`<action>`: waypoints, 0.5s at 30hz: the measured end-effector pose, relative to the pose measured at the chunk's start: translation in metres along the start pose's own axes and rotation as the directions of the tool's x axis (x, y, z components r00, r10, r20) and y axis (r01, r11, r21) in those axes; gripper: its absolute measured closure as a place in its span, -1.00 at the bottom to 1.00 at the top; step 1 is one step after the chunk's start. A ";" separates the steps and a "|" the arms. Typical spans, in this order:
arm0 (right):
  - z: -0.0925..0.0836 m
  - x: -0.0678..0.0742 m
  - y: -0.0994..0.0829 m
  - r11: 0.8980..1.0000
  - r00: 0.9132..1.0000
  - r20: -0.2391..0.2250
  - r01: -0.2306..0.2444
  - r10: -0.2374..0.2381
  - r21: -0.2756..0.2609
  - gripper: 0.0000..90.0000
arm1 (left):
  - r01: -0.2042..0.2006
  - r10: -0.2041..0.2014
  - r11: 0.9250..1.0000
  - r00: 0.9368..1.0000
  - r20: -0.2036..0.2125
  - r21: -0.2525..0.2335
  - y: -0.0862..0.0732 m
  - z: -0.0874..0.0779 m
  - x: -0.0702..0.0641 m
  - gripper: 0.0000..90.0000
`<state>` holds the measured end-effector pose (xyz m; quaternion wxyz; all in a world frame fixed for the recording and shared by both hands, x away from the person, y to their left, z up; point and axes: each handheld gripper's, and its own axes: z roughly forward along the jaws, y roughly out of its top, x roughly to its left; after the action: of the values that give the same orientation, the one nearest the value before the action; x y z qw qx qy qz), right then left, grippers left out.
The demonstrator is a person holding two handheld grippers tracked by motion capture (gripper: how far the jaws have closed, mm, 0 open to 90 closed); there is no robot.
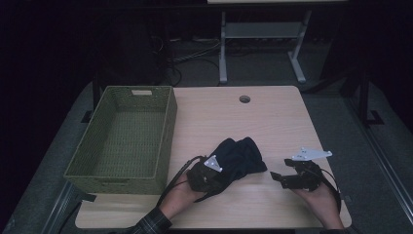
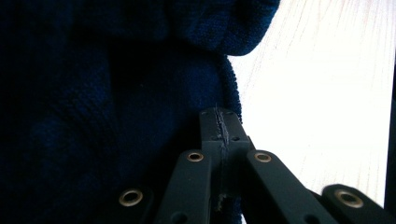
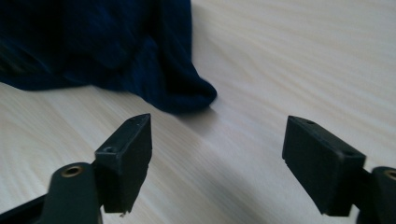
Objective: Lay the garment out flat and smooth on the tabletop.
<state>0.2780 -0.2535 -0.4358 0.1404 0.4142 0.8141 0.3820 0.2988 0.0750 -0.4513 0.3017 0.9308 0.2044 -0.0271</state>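
One dark blue garment, one green woven basket and two hand-held grippers were counted on a single pale wooden table. The garment was seen bunched in a heap near the middle of the table's near half, just right of the basket and apart from it. The left gripper was laid against the heap's near left side; in the left gripper view its jaws were pressed tightly together beside the knitted cloth, with at most a thread of fabric caught in the seam, so a real hold on the garment could not be confirmed. The right gripper was held to the right of the heap, near it but clear of it, and its jaws were parted with only bare wood between them. Open tabletop was left to the right of the garment and beyond it, as far as a round cable hole by the far edge. The basket was set along the left edge. The room around was dim, and a metal frame stood on the dark floor behind.
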 end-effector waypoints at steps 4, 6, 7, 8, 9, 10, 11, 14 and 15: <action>-0.006 0.002 0.010 1.000 0.999 -0.043 0.009 -0.010 -0.029 -0.39 | 0.002 -0.002 1.000 1.000 0.002 0.000 0.000 0.000 0.000 1.00; -0.010 0.007 0.019 0.998 0.998 -0.061 0.026 -0.030 -0.057 -0.28 | 0.006 -0.006 1.000 1.000 0.001 -0.002 0.000 0.000 0.000 1.00; -0.010 0.008 0.022 0.998 0.997 -0.069 0.031 -0.035 -0.061 -0.28 | 0.006 -0.006 1.000 1.000 0.001 -0.002 0.000 0.001 0.000 1.00; -0.009 0.010 0.025 0.998 0.996 -0.078 0.037 -0.041 -0.058 -0.26 | 0.007 -0.007 1.000 1.000 0.001 -0.002 0.000 0.001 0.000 1.00; -0.008 0.011 0.027 0.998 0.995 -0.092 0.042 -0.047 -0.055 -0.24 | 0.007 -0.007 1.000 1.000 0.000 -0.002 0.000 0.001 0.000 1.00; -0.006 0.013 0.029 0.997 0.993 -0.105 0.045 -0.051 -0.054 -0.21 | 0.004 -0.004 1.000 1.000 -0.002 -0.002 0.000 0.001 0.000 1.00; -0.006 0.013 0.029 0.997 0.993 -0.105 0.045 -0.051 -0.054 -0.21 | 0.004 -0.004 1.000 1.000 -0.002 -0.002 0.000 0.001 0.000 1.00; 0.004 0.015 0.036 0.997 0.986 -0.154 0.061 -0.067 -0.043 -0.11 | 0.006 -0.006 1.000 1.000 0.000 -0.002 0.000 0.001 0.000 1.00; 0.007 0.016 0.038 0.997 0.984 -0.163 0.067 -0.071 -0.031 -0.09 | 0.006 -0.006 1.000 1.000 0.000 -0.002 0.000 0.001 0.000 1.00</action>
<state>0.2937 -0.2238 -0.4114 0.0915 0.3510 0.8319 0.4200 0.2992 0.0744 -0.4515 0.3024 0.9299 0.2073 -0.0279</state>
